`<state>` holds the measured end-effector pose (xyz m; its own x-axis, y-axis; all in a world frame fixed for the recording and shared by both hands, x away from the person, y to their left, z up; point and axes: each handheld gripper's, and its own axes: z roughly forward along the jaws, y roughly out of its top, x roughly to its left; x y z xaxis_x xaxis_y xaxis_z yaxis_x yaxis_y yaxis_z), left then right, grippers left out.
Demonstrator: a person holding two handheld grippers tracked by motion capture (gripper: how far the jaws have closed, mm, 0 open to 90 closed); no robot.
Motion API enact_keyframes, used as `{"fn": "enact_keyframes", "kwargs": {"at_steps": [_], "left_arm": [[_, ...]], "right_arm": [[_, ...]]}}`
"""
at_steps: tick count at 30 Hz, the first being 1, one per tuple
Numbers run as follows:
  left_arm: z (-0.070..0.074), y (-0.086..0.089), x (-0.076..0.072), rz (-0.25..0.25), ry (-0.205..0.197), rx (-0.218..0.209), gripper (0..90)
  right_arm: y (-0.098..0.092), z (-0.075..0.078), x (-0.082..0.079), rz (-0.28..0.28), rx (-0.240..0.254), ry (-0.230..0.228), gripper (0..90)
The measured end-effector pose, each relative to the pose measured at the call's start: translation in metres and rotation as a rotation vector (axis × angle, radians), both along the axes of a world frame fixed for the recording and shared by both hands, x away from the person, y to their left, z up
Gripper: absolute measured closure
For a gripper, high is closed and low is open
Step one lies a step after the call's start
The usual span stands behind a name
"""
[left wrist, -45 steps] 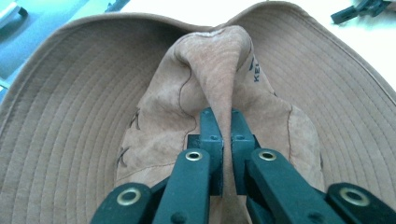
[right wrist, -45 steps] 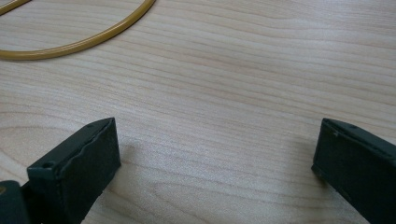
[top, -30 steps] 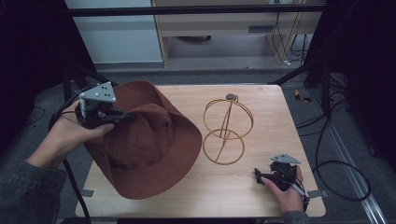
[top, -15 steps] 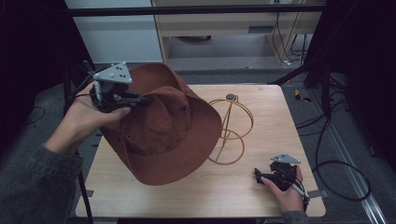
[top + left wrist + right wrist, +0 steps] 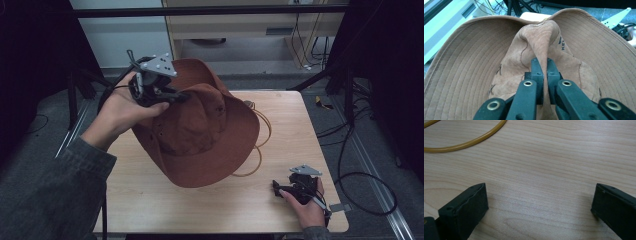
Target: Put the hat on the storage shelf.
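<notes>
The left hand (image 5: 122,107), reaching out of a grey sleeve, holds the black two-jaw left gripper (image 5: 177,96) raised, its jaws pinched tight together. The right hand (image 5: 306,204) rests low with the black right gripper (image 5: 276,187), its jaws spread wide.

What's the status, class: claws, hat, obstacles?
Left claw shut on hat crown, hat lifted. Right claw open, resting on table. Wire stand partly behind hat.
</notes>
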<state>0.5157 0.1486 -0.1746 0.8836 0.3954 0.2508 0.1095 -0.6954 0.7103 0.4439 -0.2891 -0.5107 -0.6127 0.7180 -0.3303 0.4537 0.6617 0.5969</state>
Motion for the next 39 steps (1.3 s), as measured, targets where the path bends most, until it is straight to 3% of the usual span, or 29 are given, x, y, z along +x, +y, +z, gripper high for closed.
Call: {"fn": "enact_keyframes", "kwargs": {"at_steps": [4,10,19,26,33,39], "left_arm": [[0.004,-0.018,0.01,-0.007,-0.002,0.012,88.4],[-0.001,-0.034,0.018,0.004,-0.005,-0.006,88.4],[-0.007,-0.047,0.033,0.017,-0.001,-0.015,88.4],[-0.002,-0.056,0.031,0.019,-0.01,-0.012,88.4],[0.002,-0.053,0.026,0.016,-0.007,-0.022,88.4],[0.012,-0.054,0.018,0.008,-0.03,-0.012,88.5]], "right_arm": [[0.0,0.0,0.0,0.002,0.0,0.0,0.7],[0.001,0.0,-0.001,-0.004,0.006,0.006,0.7],[0.0,0.0,0.0,0.001,0.001,0.001,0.7],[0.0,0.0,0.0,-0.002,0.003,0.003,0.7],[0.0,0.0,0.0,-0.001,0.003,0.003,0.7],[0.0,0.0,0.0,-0.001,0.002,0.001,0.7]]}}
